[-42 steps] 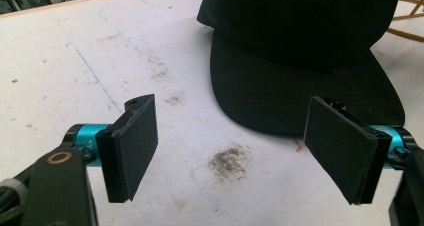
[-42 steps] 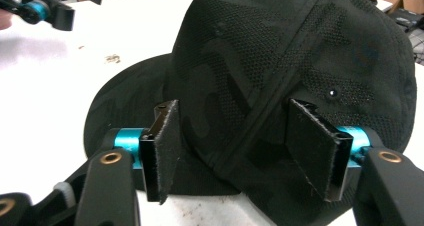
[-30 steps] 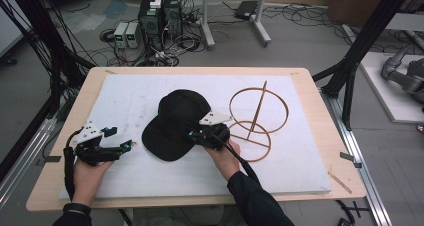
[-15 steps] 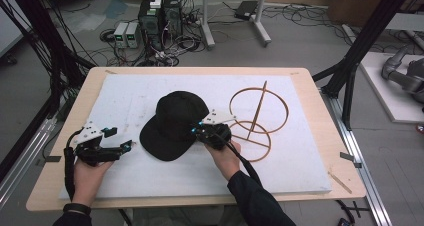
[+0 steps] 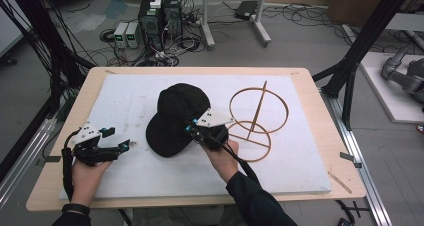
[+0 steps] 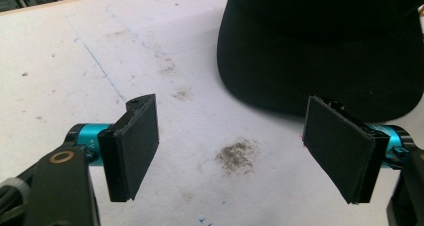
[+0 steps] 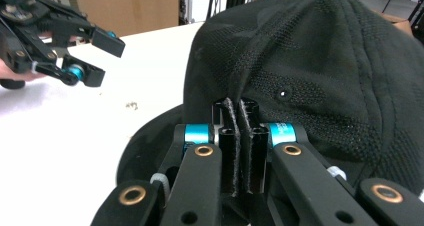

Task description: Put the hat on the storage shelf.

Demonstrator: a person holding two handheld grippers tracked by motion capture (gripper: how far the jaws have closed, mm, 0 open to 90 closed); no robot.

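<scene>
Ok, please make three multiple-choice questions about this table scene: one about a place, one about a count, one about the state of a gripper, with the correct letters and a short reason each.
1. Where does the black fabric baseball cap lie relative to the round wooden ring stand in the high view?
A. to its left
B. to its right
C. inside its rings

2. How many wooden rings does the stand have?
A. one
B. two
C. four

3. How do the jaws of the left gripper stand?
A. shut on the cap
B. shut on nothing
C. wide open

Answers:
1 A: the cap sits on the white pad left of the stand.
2 B: a larger upper ring and a smaller lower ring are joined by a stick.
3 C: the left gripper view shows a broad gap between its pads, with only the pad surface between them.
</scene>
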